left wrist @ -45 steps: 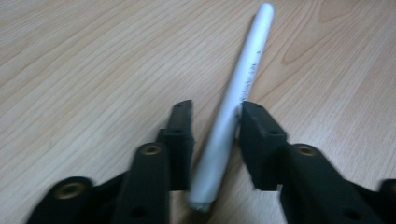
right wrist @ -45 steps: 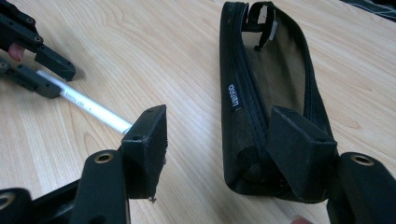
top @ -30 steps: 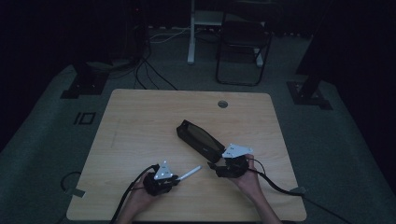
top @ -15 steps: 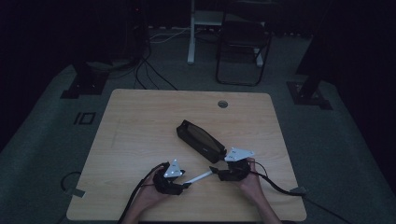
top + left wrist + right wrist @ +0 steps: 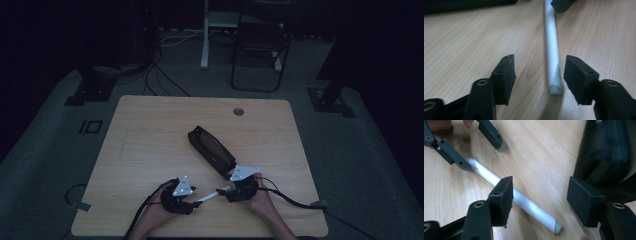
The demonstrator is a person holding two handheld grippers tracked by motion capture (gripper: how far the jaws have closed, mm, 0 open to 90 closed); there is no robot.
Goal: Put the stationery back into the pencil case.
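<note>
White pen with grey end cap, lying flat on the wooden surface beside black case, left tool just released it, jaws apart around it, right tool lowered, jaws apart astride its other end

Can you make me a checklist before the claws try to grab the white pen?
1. White pen lies flat on the table: ok.
2. Left claw has just opened, pen end between its jaws, not squeezed: ok.
3. Right claw open, other pen end between its jaws: ok.
4. Right claw's pads touching the pen: cannot tell.
5. Black pencil case open to take the pen: cannot tell.
</note>
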